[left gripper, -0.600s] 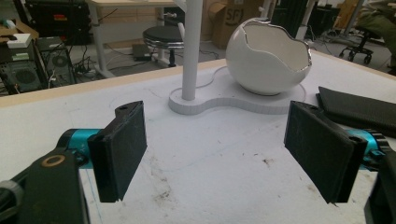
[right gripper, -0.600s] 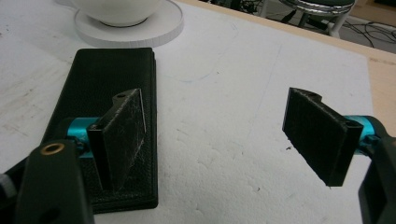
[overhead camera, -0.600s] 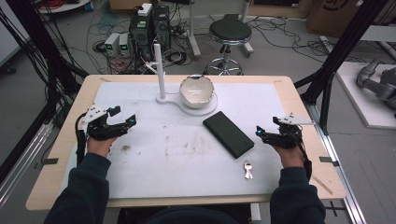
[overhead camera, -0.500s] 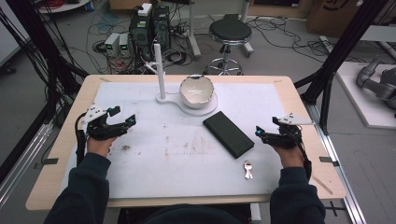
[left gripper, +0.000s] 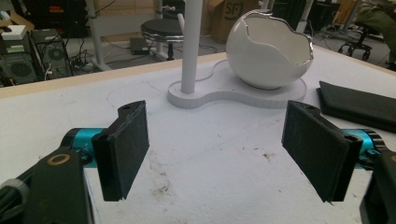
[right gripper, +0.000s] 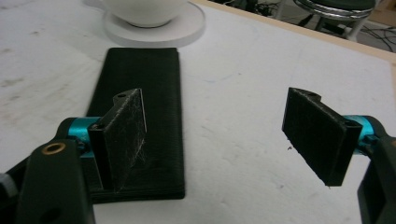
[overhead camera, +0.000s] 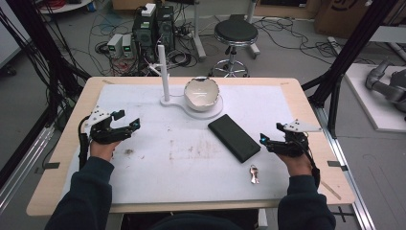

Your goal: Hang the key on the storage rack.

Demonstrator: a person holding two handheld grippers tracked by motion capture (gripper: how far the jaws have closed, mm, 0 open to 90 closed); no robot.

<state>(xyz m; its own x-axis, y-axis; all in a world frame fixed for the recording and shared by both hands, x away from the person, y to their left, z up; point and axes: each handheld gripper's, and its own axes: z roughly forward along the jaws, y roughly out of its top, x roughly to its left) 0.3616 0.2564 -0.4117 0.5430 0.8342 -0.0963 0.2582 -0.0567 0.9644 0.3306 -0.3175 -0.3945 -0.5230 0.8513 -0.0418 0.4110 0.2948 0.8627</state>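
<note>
Room: bare desk [overhead camera: 158, 167] middle, wide open
Black case [overhead camera: 234, 137]: just beside right gripper [overhead camera: 265, 140], toward middle
Right gripper: jaws spread, holding nothing
Left gripper [overhead camera: 134, 125]: jaws spread, near left edge

Black pad [overhead camera: 234, 137], white bowl [overhead camera: 201, 93]

One bowl [overhead camera: 201, 92], one black case [overhead camera: 234, 137], one key [overhead camera: 253, 174].

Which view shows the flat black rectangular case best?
The high view: the flat black rectangular case shows whole, lying diagonally on the white mat between the white bowl and the keys. The right gripper view shows it closer, partly behind a jaw. The left gripper view catches one corner at the right edge.
</note>
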